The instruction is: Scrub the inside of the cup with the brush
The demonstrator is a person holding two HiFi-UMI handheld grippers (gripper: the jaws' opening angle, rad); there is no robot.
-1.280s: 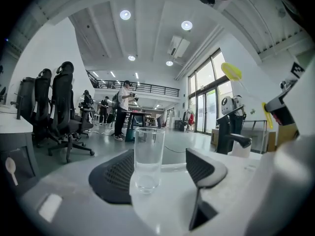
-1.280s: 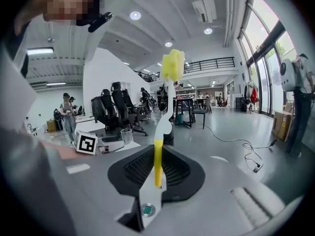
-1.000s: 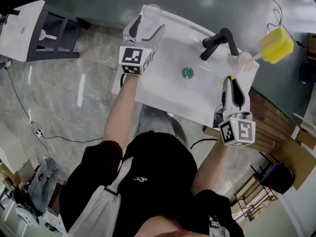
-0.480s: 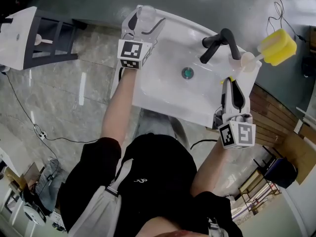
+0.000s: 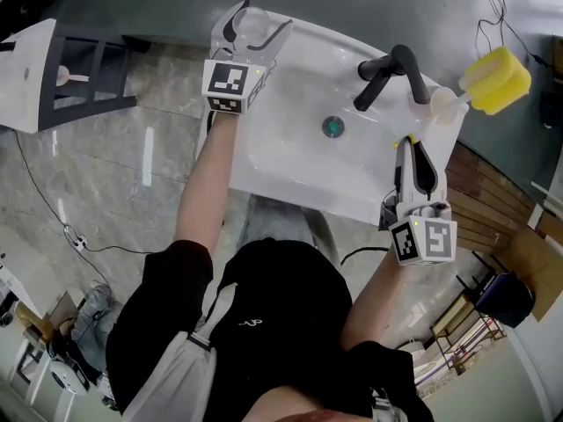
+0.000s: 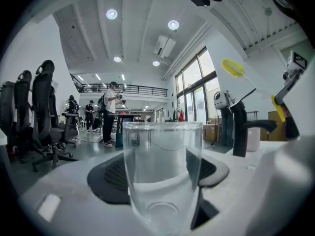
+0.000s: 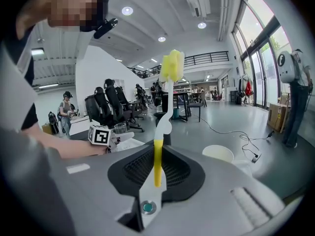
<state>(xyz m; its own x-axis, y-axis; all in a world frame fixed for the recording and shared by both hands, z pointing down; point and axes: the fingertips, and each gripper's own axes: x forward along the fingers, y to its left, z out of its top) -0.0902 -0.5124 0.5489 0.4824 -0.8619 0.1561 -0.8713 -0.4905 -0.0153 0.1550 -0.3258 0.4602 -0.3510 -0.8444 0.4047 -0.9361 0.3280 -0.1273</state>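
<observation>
A clear glass cup (image 5: 251, 22) stands upright on the far left corner of the white sink (image 5: 290, 170). My left gripper (image 5: 258, 19) is open, one jaw on each side of the cup (image 6: 162, 166), and the black pads stand wider than the glass. My right gripper (image 5: 412, 145) hovers over the sink's right rim, shut on the brush handle (image 7: 157, 163). The brush points up and away, and its yellow sponge head (image 5: 498, 79) lies beyond the sink's right end, the same head (image 7: 172, 65) showing high in the right gripper view.
A black faucet (image 5: 387, 69) rises at the back of the sink, with a small white cup (image 5: 439, 105) beside it. The drain (image 5: 332, 127) is mid-basin. A white table with a dark frame (image 5: 44, 69) stands left. Cables lie on the floor.
My left gripper has slid forward, so the cup now sits deeper between its jaws. The right gripper and brush have barely moved.
</observation>
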